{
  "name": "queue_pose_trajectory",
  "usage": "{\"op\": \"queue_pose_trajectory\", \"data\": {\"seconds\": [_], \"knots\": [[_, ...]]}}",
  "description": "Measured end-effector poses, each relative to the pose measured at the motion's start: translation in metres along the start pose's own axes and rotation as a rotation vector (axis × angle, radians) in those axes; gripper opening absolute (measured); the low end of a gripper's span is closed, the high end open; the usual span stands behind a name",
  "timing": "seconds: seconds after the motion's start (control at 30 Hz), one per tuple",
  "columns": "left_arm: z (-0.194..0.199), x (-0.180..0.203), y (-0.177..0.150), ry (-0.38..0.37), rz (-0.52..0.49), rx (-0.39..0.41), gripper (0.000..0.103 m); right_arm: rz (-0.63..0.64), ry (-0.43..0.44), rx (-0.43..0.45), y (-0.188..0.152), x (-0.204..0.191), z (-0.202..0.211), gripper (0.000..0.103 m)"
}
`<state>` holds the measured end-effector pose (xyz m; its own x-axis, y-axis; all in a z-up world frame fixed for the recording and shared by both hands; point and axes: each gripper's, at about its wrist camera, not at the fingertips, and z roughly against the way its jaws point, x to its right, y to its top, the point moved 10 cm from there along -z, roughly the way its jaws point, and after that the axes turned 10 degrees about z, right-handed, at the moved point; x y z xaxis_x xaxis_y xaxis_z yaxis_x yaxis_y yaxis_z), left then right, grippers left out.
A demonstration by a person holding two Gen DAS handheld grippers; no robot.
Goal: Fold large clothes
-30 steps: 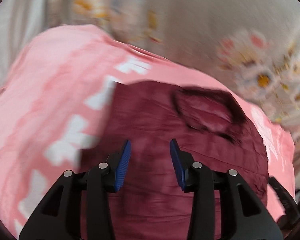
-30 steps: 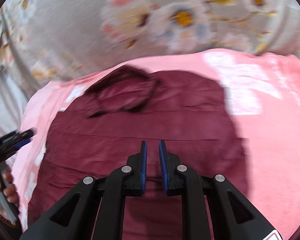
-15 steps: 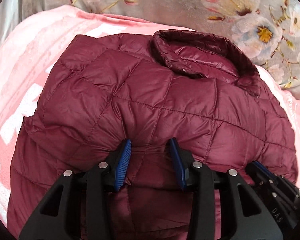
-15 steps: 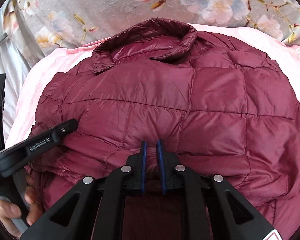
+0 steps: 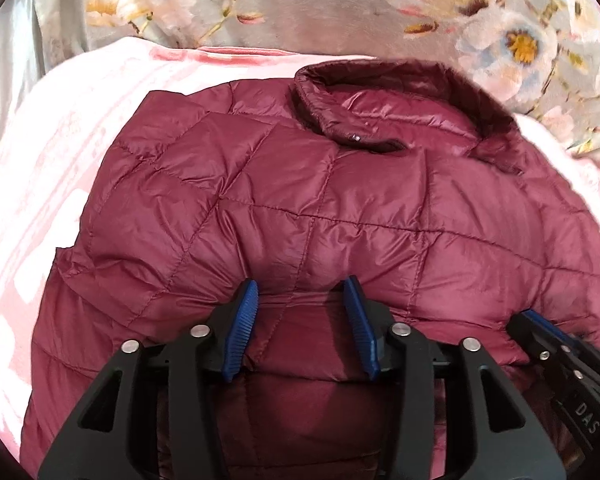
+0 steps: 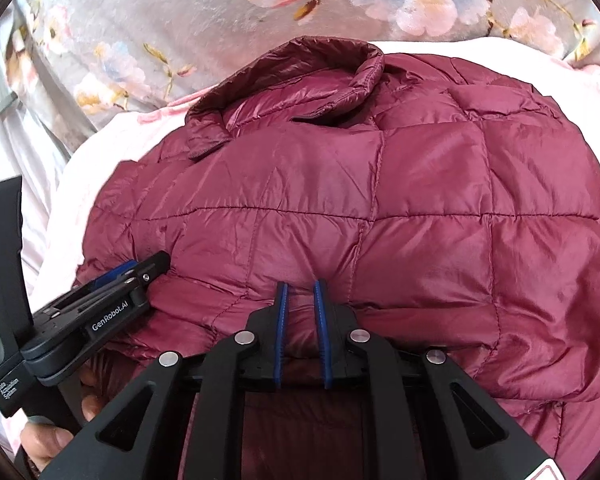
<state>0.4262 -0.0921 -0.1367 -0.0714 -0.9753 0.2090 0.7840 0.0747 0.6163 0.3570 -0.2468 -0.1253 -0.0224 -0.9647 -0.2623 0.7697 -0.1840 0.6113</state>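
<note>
A maroon quilted puffer jacket (image 5: 320, 208) lies folded on a pink blanket, collar (image 5: 380, 116) at the far side; it also fills the right wrist view (image 6: 360, 200). My left gripper (image 5: 302, 292) is open, its blue pads against the near folded edge with fabric bulging between them. My right gripper (image 6: 300, 286) has its jaws nearly closed, a narrow gap between the pads, at the same folded edge; fabric lies in the gap. The left gripper (image 6: 140, 272) shows in the right wrist view, the right gripper (image 5: 540, 328) in the left wrist view.
A pink blanket (image 5: 60, 168) with white marks lies under the jacket. A grey floral cloth (image 6: 220, 12) lies beyond the collar. White sheets (image 6: 16, 152) are at the left. A hand (image 6: 48, 440) holds the left gripper's handle.
Both grippers have come down and forward onto the jacket's near folded edge. The view has steadied from blur. The right gripper's jaws have opened slightly.
</note>
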Motion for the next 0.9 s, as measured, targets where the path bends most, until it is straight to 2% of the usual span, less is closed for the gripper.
{"op": "queue_pose_trajectory", "data": {"seconds": [0.1,0.13,0.2,0.23,0.3,0.37,0.47,0.5,0.53,0.57,0.6,0.63,0.67,0.77,0.9], "knots": [[0.015,0.001,0.018,-0.158,0.085,-0.057,0.051,-0.039,0.035,0.013,0.007,0.002,0.012,0.022],[0.019,0.002,0.028,-0.188,0.108,-0.057,0.051,-0.046,0.051,0.03,0.016,0.004,0.02,0.024],[0.027,-0.001,0.061,-0.232,0.168,-0.04,0.059,-0.067,0.054,0.074,0.038,0.01,0.03,0.035],[0.026,-0.001,0.074,-0.245,0.195,-0.039,0.066,-0.099,0.064,0.09,0.051,0.015,0.03,0.04],[0.012,-0.003,0.101,-0.26,0.273,-0.055,0.067,-0.17,0.1,0.102,0.07,0.025,0.024,0.04],[-0.006,-0.004,0.113,-0.281,0.347,-0.099,0.066,-0.252,0.121,0.111,0.089,0.038,0.009,0.04],[-0.038,0.003,0.117,-0.304,0.419,-0.181,0.065,-0.338,0.138,0.093,0.104,0.052,-0.017,0.04],[-0.049,0.007,0.115,-0.301,0.423,-0.209,0.065,-0.355,0.15,0.08,0.105,0.054,-0.024,0.036],[-0.055,0.011,0.113,-0.299,0.416,-0.224,0.059,-0.374,0.161,0.062,0.106,0.055,-0.035,0.031],[-0.061,0.014,0.11,-0.288,0.399,-0.235,0.045,-0.379,0.17,0.043,0.106,0.055,-0.043,0.014],[-0.065,0.016,0.108,-0.272,0.372,-0.244,0.036,-0.375,0.174,0.034,0.105,0.055,-0.047,0.01],[-0.069,0.017,0.103,-0.257,0.336,-0.254,0.019,-0.361,0.169,0.026,0.104,0.055,-0.048,0.009],[-0.072,0.016,0.1,-0.246,0.319,-0.256,0.01,-0.343,0.157,0.034,0.103,0.056,-0.045,0.009],[-0.077,0.012,0.092,-0.25,0.283,-0.247,0.007,-0.231,0.064,0.059,0.097,0.062,-0.033,0.008],[-0.079,0.017,0.084,-0.219,0.193,-0.171,0.007,-0.176,0.017,0.002,0.078,0.07,-0.054,0.006]]}}
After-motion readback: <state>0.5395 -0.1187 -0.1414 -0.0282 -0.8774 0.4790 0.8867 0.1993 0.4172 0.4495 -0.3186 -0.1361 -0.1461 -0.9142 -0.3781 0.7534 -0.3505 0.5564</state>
